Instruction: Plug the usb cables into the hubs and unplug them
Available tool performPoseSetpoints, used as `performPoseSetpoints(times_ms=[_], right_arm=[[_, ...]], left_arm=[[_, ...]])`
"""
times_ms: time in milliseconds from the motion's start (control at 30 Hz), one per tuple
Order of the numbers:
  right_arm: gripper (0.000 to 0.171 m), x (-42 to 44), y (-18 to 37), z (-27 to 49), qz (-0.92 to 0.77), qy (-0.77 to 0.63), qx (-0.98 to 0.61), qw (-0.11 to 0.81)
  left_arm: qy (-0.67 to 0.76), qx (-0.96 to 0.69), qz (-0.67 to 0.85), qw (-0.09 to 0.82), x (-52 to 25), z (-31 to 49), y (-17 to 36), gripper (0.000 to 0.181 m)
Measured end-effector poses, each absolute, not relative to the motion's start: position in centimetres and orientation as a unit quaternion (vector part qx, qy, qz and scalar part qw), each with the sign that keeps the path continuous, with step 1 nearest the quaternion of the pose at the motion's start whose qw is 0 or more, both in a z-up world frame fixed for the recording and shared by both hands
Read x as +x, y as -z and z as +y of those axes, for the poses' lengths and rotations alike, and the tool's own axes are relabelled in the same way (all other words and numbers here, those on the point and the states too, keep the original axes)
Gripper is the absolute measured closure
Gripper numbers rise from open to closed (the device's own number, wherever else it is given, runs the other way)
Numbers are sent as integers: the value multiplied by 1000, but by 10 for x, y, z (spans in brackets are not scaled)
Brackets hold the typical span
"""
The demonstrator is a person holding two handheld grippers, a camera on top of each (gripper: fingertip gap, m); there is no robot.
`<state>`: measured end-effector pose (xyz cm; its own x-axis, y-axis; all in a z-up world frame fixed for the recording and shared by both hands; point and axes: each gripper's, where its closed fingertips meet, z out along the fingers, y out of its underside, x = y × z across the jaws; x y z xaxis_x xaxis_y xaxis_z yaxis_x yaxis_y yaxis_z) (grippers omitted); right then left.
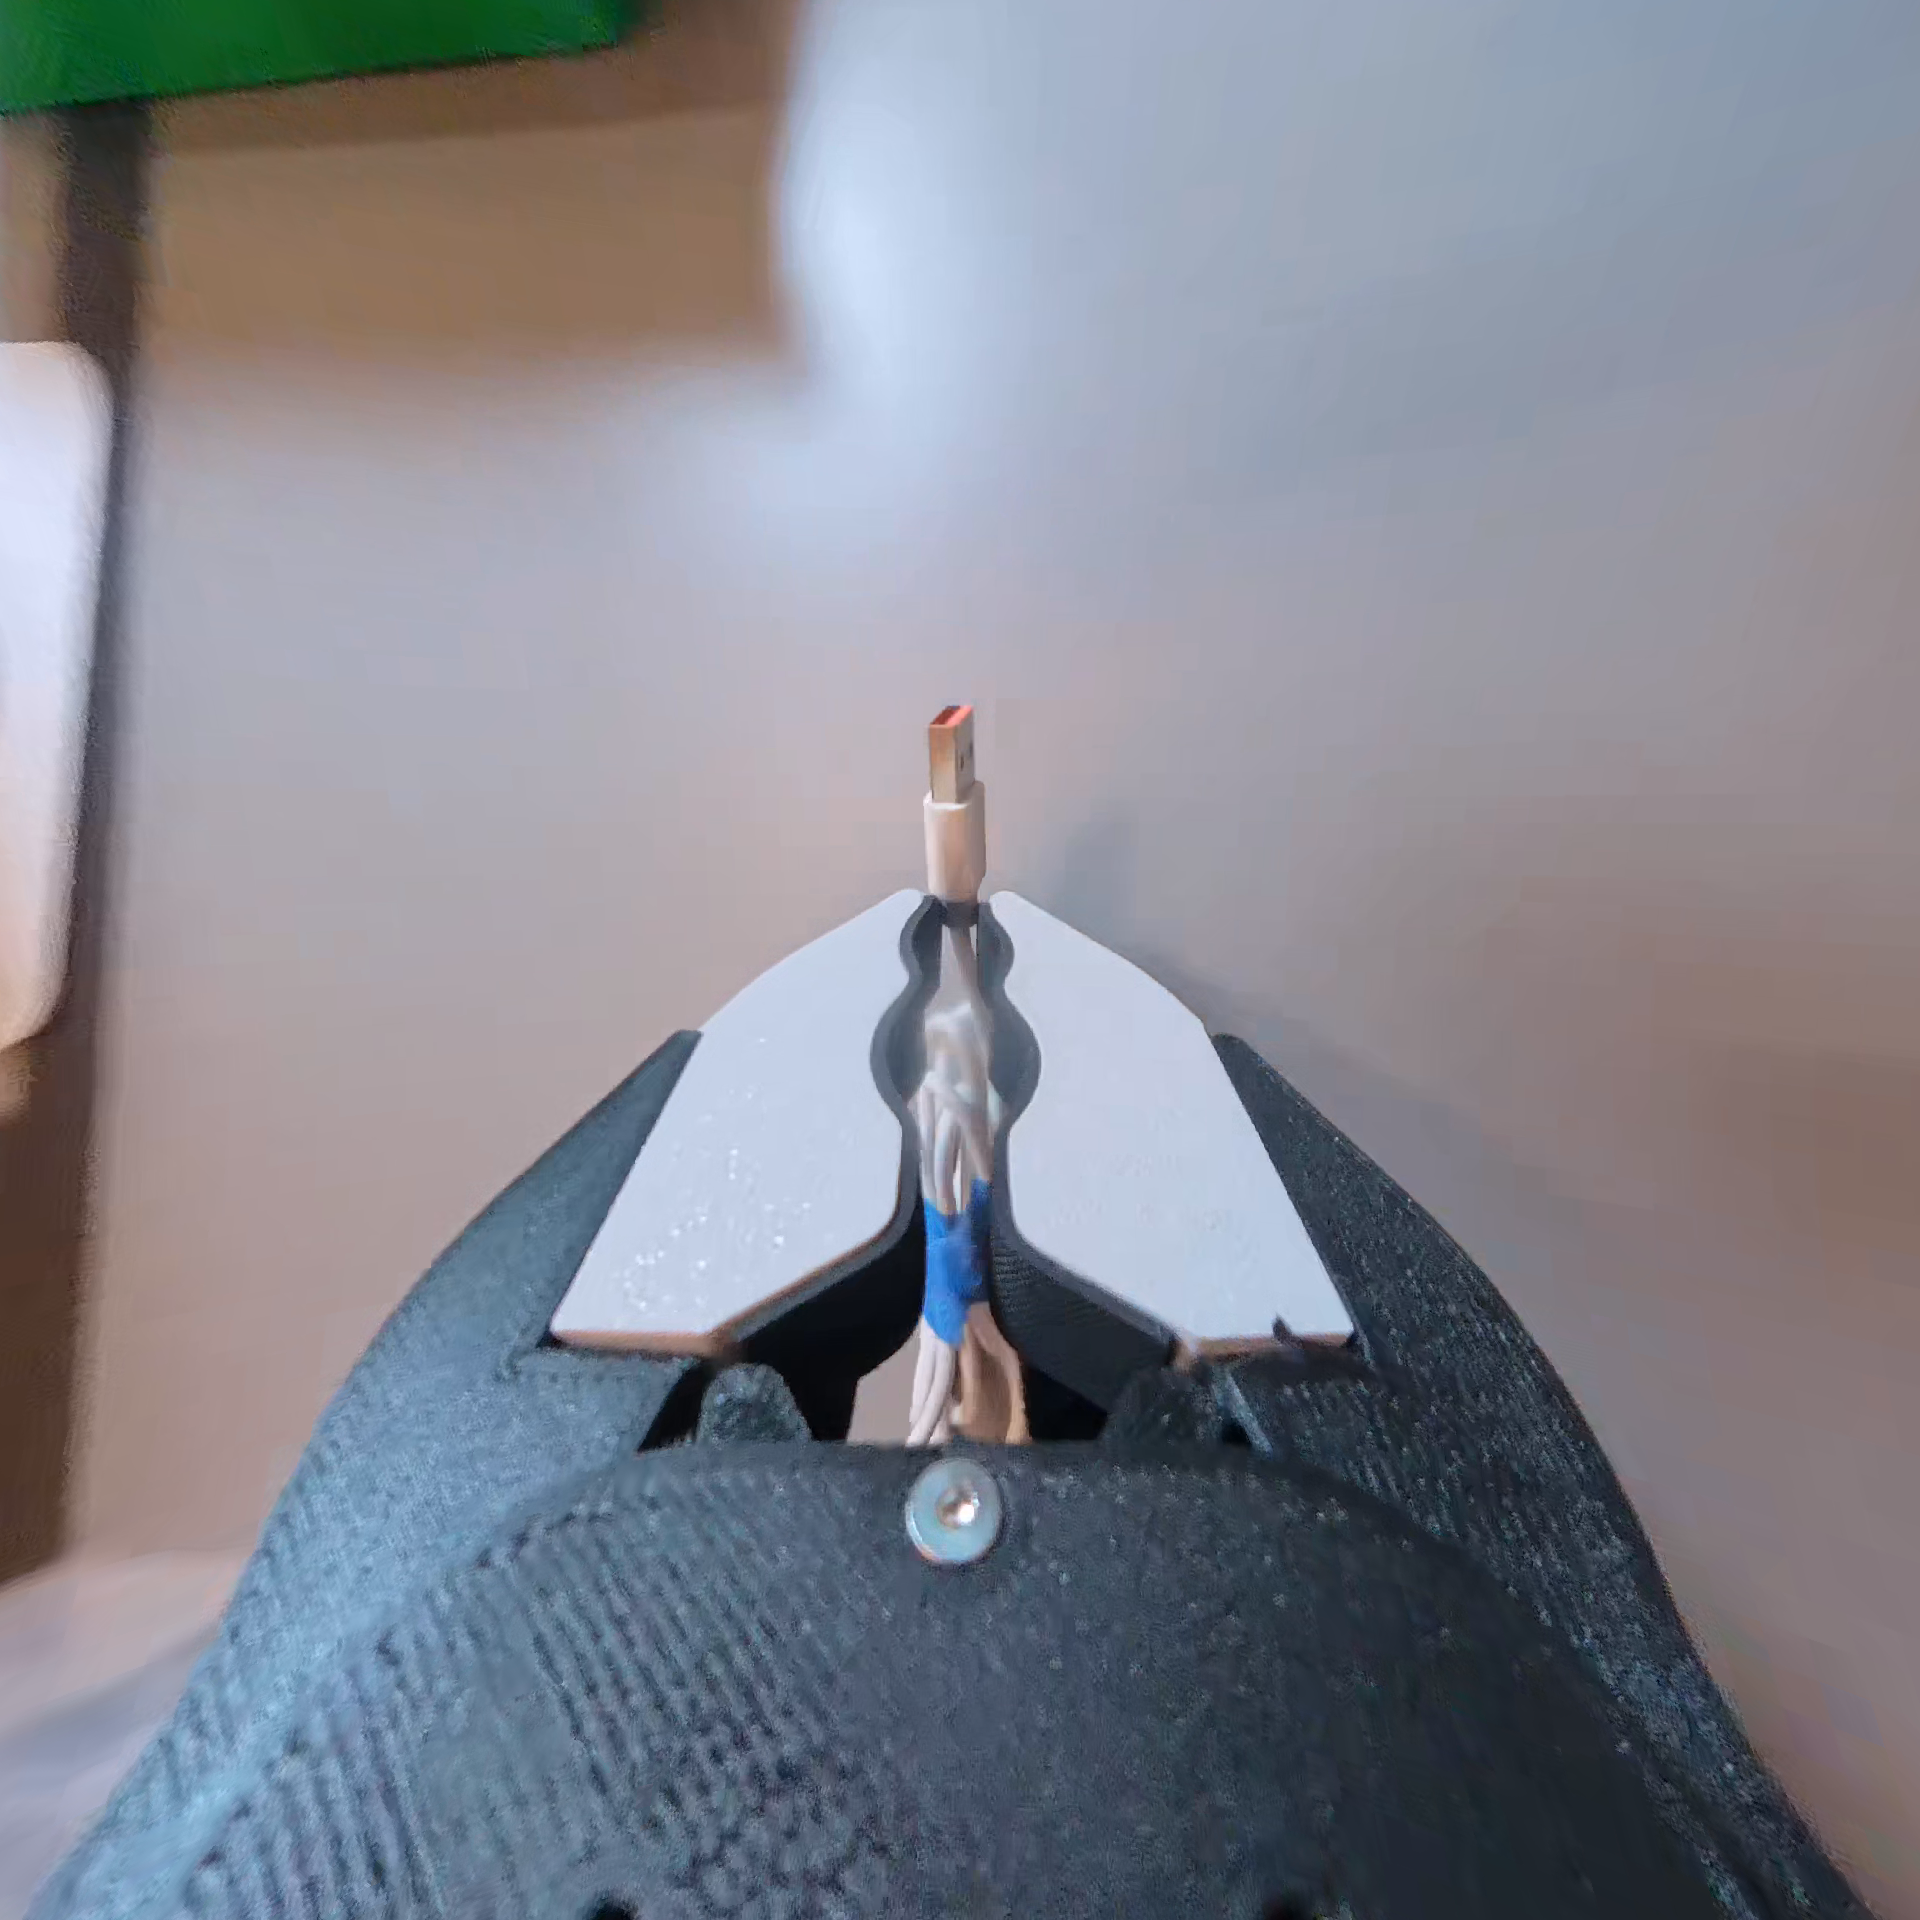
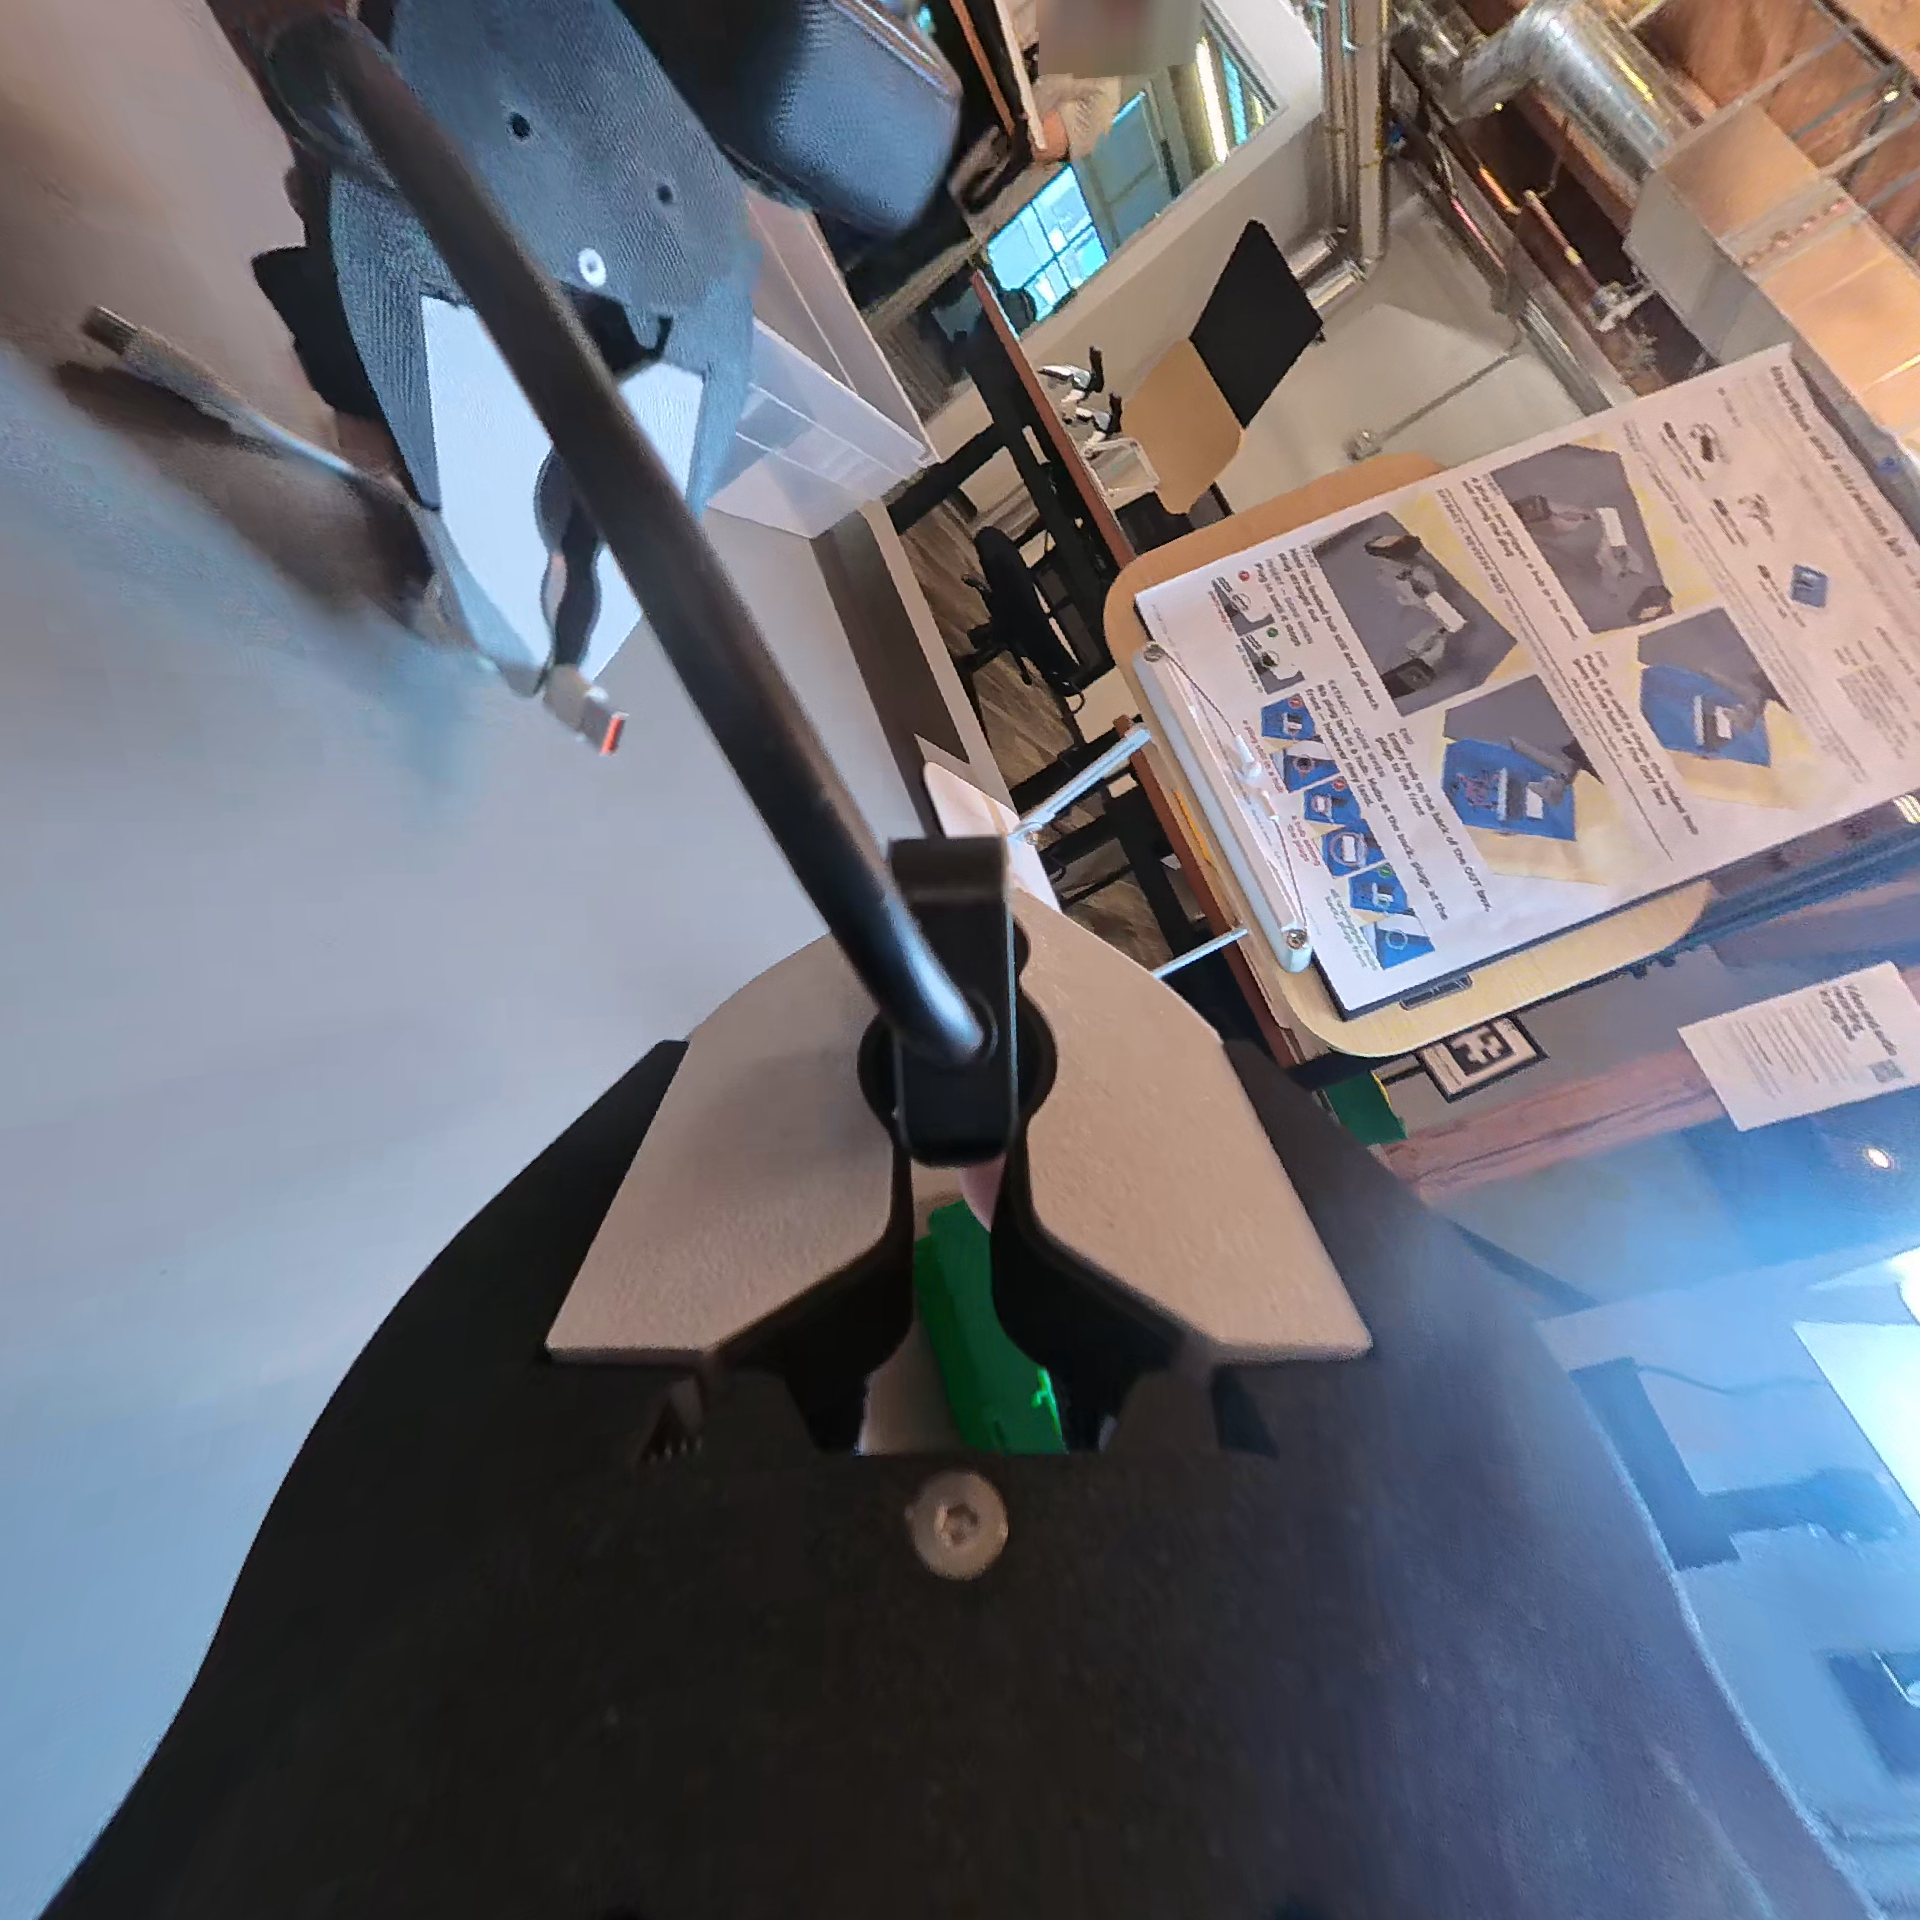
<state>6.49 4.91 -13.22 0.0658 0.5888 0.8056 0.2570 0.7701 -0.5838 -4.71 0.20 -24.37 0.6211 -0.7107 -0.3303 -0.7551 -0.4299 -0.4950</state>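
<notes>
Left tongs (image 1: 954, 902) pinch white usb cable (image 1: 952, 821), plug protruding forward.

Beige usb plug (image 1: 953, 821), orange-tipped

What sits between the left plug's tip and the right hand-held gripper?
In the right wrist view, only bare grey table behind that gap; the black cable crosses in front of the plug, held by the right hand-held gripper.

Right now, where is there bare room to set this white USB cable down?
The grey tabletop ahead of the left gripper and its USB plug is bare. It gets crowded toward the green block and white object at far left, and around the black cable.
</notes>
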Motion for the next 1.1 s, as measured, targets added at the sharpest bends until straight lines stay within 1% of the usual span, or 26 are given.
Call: performPoseSetpoints(times_ms=[33,133,200,233,300,333,433,533,567,633,700,767,833,967,1100], right_arm=[[160,66,130,51,-667,-123,-317,663],[159,70,126,58,-656,-118,-325,671],[159,72,124,60,-653,-117,-328,673],[159,72,124,60,-652,-117,-329,673],[159,74,124,61,-652,-114,-329,673],[160,75,124,62,-652,-112,-329,674],[160,78,121,63,-646,-127,-334,675],[160,81,117,67,-635,-142,-344,677],[160,82,116,69,-632,-144,-347,677],[160,83,117,71,-630,-147,-353,676],[160,82,119,73,-630,-148,-357,674],[160,82,121,74,-632,-145,-359,672],[159,82,122,74,-633,-145,-360,670],[160,81,126,75,-633,-162,-368,661],[160,81,130,77,-634,-172,-376,654]], left_arm=[[-88,-845,421,319,-60,8,237,175],[-236,-829,382,333,-91,17,217,174],[-258,-835,380,303,-92,10,227,174],[-244,-843,393,275,-87,3,241,173],[-193,-850,417,257,-69,-10,260,162],[-168,-854,419,258,-62,-14,262,167],[-34,-873,418,249,-40,-31,255,153],[72,-861,431,259,-33,-36,232,153],[87,-854,446,254,-37,-36,227,153],[64,-840,485,233,-56,-27,223,154],[26,-824,533,188,-77,-17,220,157],[12,-820,551,155,-92,-2,214,155],[60,-810,566,141,-89,7,212,155],[180,-792,580,65,-80,6,229,156],[254,-769,586,1,-73,2,245,158]])
